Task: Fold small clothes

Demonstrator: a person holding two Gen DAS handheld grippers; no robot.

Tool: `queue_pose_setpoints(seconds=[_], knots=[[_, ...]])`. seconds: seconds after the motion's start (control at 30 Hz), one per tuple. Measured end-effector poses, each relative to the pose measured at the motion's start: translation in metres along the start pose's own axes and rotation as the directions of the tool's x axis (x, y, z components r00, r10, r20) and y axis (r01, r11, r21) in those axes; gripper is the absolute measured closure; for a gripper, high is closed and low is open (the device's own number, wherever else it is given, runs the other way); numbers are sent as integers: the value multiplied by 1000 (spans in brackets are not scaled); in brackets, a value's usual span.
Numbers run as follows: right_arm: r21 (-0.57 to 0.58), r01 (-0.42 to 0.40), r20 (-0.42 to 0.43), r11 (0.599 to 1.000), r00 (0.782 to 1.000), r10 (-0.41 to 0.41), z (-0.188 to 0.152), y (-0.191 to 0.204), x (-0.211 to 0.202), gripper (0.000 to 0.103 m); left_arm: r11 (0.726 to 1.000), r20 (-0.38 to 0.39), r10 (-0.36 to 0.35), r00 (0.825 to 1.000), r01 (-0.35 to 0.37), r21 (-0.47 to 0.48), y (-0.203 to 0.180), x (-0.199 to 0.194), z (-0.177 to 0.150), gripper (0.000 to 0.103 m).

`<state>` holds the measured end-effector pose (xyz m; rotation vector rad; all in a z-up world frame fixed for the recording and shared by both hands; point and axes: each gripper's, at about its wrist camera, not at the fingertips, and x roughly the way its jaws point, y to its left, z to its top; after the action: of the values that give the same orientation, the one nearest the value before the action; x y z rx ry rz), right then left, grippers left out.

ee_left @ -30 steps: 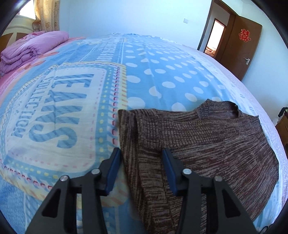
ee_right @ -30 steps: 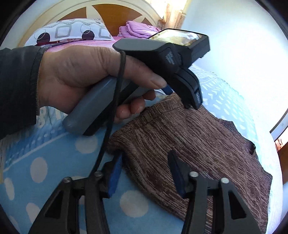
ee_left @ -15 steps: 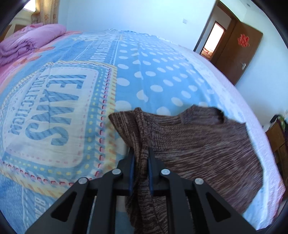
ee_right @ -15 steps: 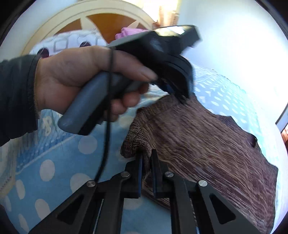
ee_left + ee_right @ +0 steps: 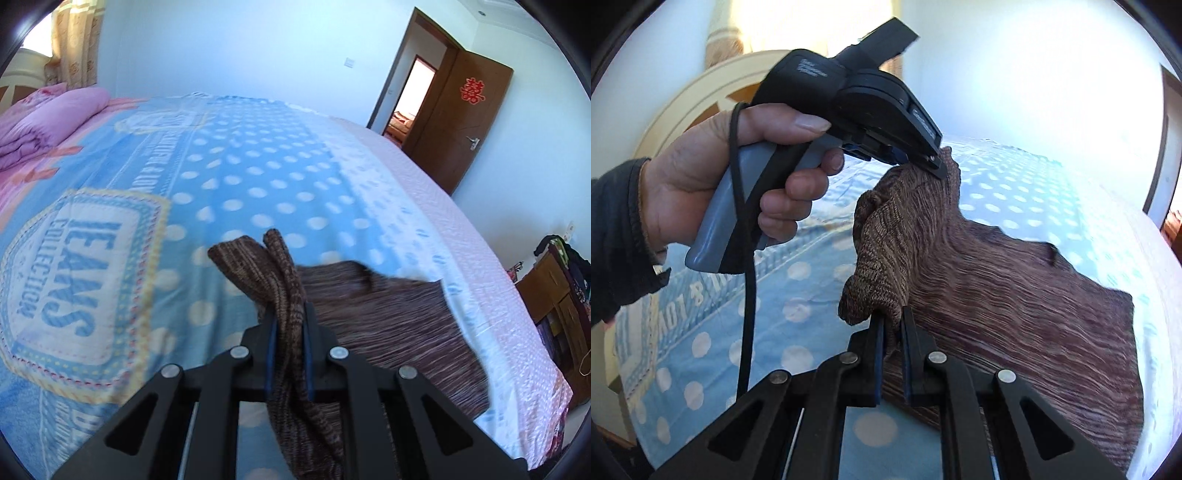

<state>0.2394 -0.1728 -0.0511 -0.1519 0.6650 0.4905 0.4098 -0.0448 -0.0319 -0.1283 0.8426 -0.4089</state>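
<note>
Brown knit sweater (image 5: 388, 325) now hangs by one edge above the bed (image 5: 236, 184): your left gripper (image 5: 289, 332) and right gripper (image 5: 891, 332), fingers apart a second ago, have clamped it and raised it, ready to fold over.

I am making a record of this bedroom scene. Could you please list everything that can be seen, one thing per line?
sweater: one, brown knit, on the bed, one edge lifted by both grippers
bedspread: one, blue with white dots, covering the bed
quilt: one, pink, folded, far left on the bed
headboard: one, cream and wood, behind the hand
door: one, brown, open, right wall
left gripper: one, black, shut on the sweater
right gripper: one, black, shut on the sweater
hand: one, dark sleeve, holding the left gripper's handle
</note>
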Motion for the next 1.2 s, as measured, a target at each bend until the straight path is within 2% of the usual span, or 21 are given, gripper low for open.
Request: queue_pose_setpoints(seconds=[0.23,0.57,0.83,1.2], knots=[[109,-15,10,994,1000,14,-11,-41,-26,96,998,-10,-35,999,36,52,-59,11,8,91],[264,-7,12,964,1000,4,-35,-103,-66,97,991,-48,-77,996,81,107,-132,46,9,91],[334,16,-15,942,1000,-11,-55,-135,-81,97,986,-85,-95,992,106,131,-167,72,3,91],[429,-7,-43,903,999,28,-77,-161,-79,97,979,-121,-104,987,123,163,-194,92,-5,91]])
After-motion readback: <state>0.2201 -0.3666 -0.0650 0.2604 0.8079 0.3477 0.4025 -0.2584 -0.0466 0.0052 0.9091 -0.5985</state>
